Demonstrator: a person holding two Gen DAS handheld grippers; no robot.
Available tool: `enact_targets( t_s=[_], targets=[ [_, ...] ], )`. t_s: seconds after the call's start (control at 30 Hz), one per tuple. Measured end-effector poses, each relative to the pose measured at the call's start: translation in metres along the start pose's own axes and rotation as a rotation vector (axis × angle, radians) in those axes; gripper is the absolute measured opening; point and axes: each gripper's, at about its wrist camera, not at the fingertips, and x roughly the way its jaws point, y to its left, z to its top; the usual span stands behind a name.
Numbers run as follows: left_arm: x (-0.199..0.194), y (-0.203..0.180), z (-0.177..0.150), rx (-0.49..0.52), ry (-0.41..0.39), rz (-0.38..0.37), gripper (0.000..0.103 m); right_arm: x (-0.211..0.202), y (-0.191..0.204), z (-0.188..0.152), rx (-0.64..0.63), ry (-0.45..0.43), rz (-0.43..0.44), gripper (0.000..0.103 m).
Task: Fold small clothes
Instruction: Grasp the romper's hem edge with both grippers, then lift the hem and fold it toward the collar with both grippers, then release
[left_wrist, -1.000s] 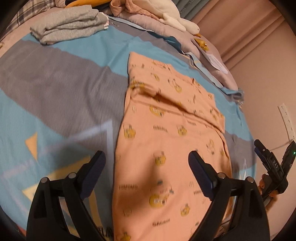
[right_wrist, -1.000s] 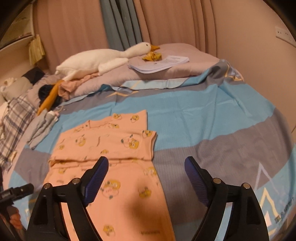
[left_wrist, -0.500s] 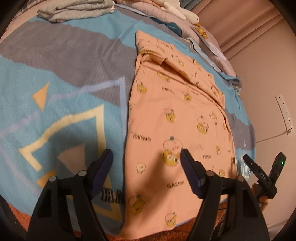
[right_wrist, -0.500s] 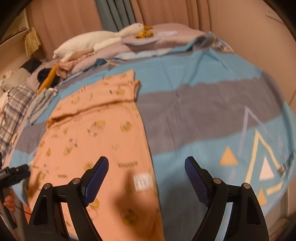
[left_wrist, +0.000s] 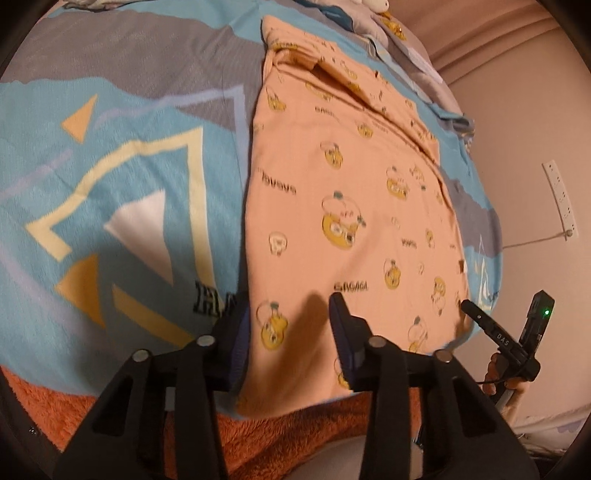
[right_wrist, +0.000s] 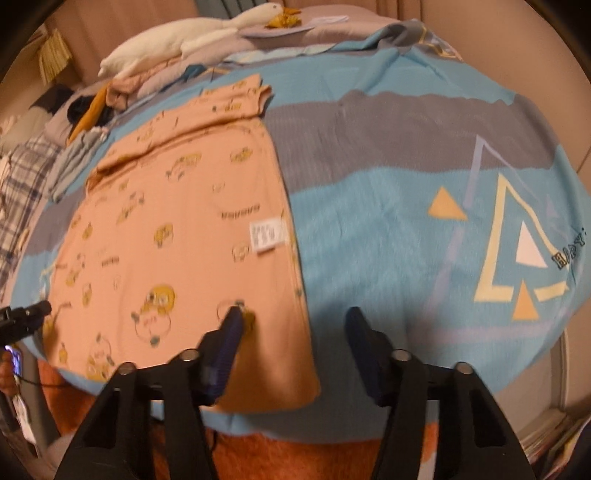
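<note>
The peach garment (left_wrist: 354, 206) with yellow cartoon prints lies flat on the bed cover (left_wrist: 122, 177), which is blue and grey with triangles. Its near hem reaches the near edge of the bed, and its far part is folded over itself into a thicker band. A white label (right_wrist: 269, 236) shows near the garment's right edge in the right wrist view. The left gripper (left_wrist: 290, 332) stands over the near left corner of the garment with its jaws apart; one finger is beside the left edge over the cover, the other is over the cloth, and nothing is held between them. The right gripper (right_wrist: 295, 339) is also wide open and holds nothing; its left finger is over the cloth, its right finger over the blue cover, with the garment's right edge between them. An orange blanket (right_wrist: 277, 458) hangs below the bed edge. A plush goose (right_wrist: 192, 35) lies at the far end, and grey folded clothes (right_wrist: 72, 162) lie to the left of the garment.
</note>
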Motion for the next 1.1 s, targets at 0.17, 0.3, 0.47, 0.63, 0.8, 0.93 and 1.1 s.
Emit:
enact_targets(
  t_s=[0.17, 0.3, 0.47, 0.63, 0.8, 0.93, 1.1],
  targets=[
    [0.002, -0.001, -0.007, 0.000, 0.046, -0.024, 0.037, -0.001, -0.002, -0.006, -0.005, 0.027, 0.016, 0.047],
    [0.005, -0.002, -0.013, 0.008, 0.072, -0.040, 0.036, -0.003, -0.001, -0.010, -0.014, 0.053, 0.032, 0.041],
    [0.009, -0.003, -0.017, 0.008, 0.099, -0.069, 0.026, -0.001, 0.005, -0.012, -0.028, 0.062, 0.065, 0.029],
    [0.019, -0.006, -0.021, 0.017, 0.140, -0.083, 0.008, 0.004, 0.012, -0.011, -0.048, 0.067, 0.101, 0.014],
    [0.012, -0.012, -0.018, 0.036, 0.107, -0.105, 0.007, 0.002, 0.016, -0.004, -0.049, 0.053, 0.138, 0.011],
    [0.005, -0.012, -0.010, 0.008, 0.073, -0.152, 0.006, -0.005, 0.015, 0.005, -0.022, 0.021, 0.212, 0.011],
    [-0.004, -0.011, 0.008, -0.034, 0.029, -0.238, 0.006, -0.009, 0.014, 0.024, 0.032, -0.032, 0.320, 0.010]
  ],
)
